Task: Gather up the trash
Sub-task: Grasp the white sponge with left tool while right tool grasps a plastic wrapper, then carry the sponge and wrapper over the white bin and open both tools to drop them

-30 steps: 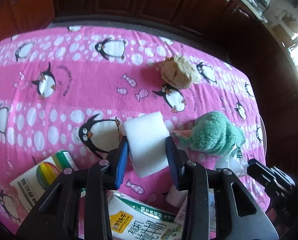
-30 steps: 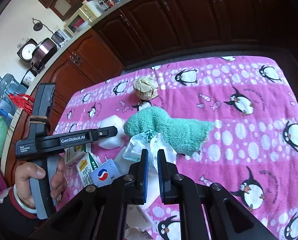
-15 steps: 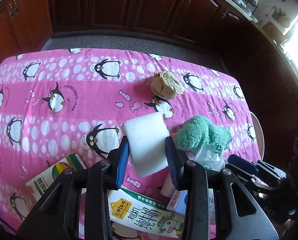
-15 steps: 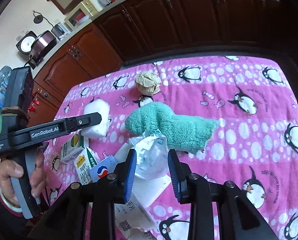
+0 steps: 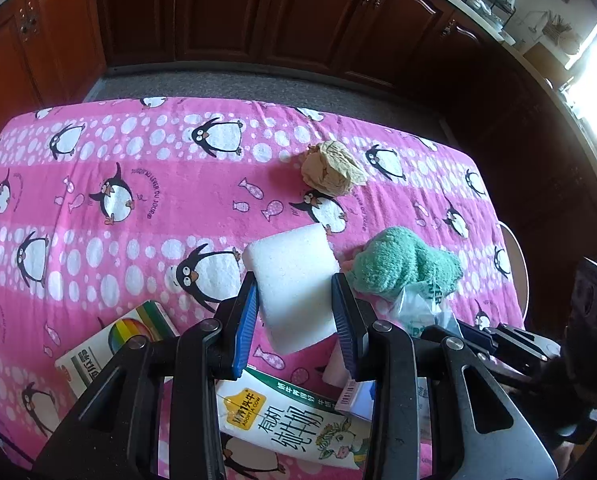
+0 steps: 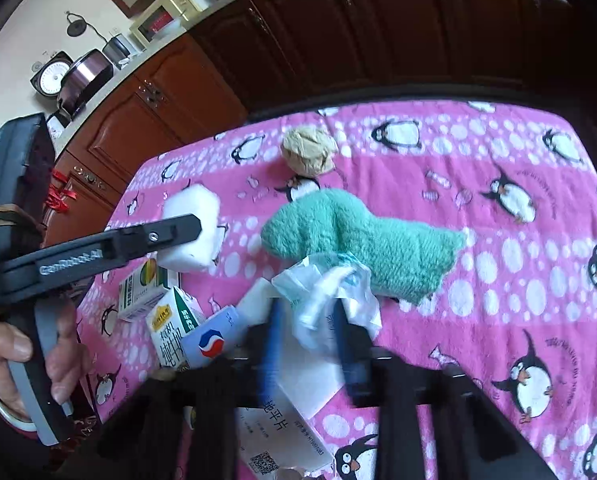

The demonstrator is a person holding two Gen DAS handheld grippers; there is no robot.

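The left gripper (image 5: 294,312) clamps the white foam block (image 5: 292,280); the right gripper (image 6: 306,332), closing around the crumpled plastic wrapper (image 6: 326,292) near the tabletop's (image 6: 498,168) near edge, could snag the green towel (image 6: 362,240) touching it.

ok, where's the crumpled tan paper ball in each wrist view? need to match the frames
Left wrist: crumpled tan paper ball sits upper centre-right on the pink penguin cloth, beyond the white foam block.
Right wrist: same ball lies upper centre, near the cloth's far edge.
Shared landmark: the teal fuzzy towel lies nearer the camera than the ball in both views.
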